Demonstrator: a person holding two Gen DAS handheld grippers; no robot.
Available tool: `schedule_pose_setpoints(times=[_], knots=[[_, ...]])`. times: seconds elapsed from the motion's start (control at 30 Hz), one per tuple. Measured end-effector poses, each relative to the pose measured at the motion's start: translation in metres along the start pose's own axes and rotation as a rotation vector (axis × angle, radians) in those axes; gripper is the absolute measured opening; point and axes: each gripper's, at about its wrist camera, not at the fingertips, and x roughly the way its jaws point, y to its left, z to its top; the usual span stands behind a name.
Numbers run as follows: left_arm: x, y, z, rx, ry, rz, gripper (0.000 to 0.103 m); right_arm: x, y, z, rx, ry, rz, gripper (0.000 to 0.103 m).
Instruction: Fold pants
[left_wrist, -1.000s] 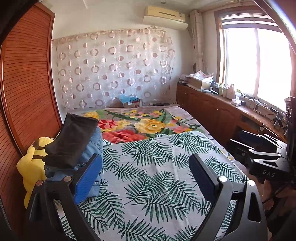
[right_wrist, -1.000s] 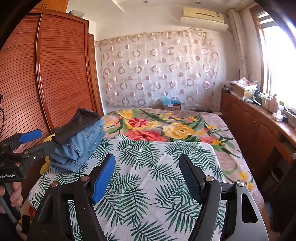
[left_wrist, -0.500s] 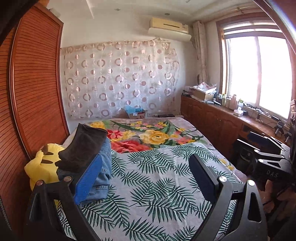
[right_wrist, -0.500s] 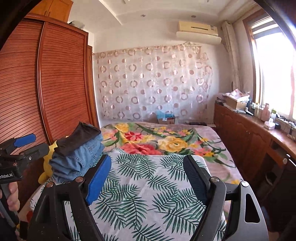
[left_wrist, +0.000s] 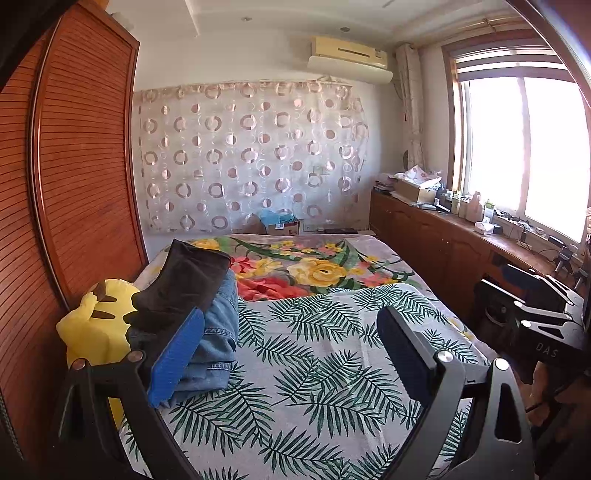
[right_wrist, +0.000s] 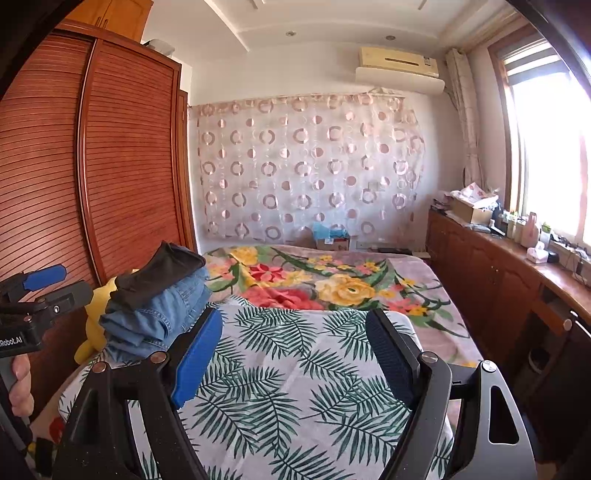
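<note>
A folded stack lies at the left edge of the bed: dark pants (left_wrist: 184, 284) on top of blue jeans (left_wrist: 221, 332). The right wrist view shows the same dark pants (right_wrist: 159, 273) and jeans (right_wrist: 159, 314). My left gripper (left_wrist: 290, 313) hovers open over the palm-leaf bedspread (left_wrist: 314, 369), its blue pad just right of the stack and apart from it. My right gripper (right_wrist: 294, 314) is open too, with nothing between its fingers. The left gripper (right_wrist: 33, 295) shows at that view's left edge, held by a hand (right_wrist: 18, 380).
A yellow plush toy (left_wrist: 92, 325) sits between the stack and the slatted wooden wardrobe (left_wrist: 74, 184). A floral blanket (left_wrist: 314, 266) covers the far half of the bed. A cluttered wooden cabinet (left_wrist: 443, 240) runs under the window on the right. A cardboard box (left_wrist: 282, 225) stands beyond the bed.
Both views have drawn back and tilted up, so the bed sits lower in frame and more ceiling shows. The right jaws have spread a little wider. The stack has not moved.
</note>
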Motion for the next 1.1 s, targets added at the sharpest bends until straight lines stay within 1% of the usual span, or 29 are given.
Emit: schedule_pose_setpoints(times=[0.23,1.1], knots=[[-0.0002,0.0008,-0.0007,0.001,-0.001,0.002,0.095,-0.0025,-0.0068,0.0027,0.009,-0.004,0.002,0.082],[-0.0028,0.0011,-0.0029,0.001,-0.003,0.000,0.095,-0.0045,-0.0018,-0.0025,-0.003,-0.014,-0.002,0.082]])
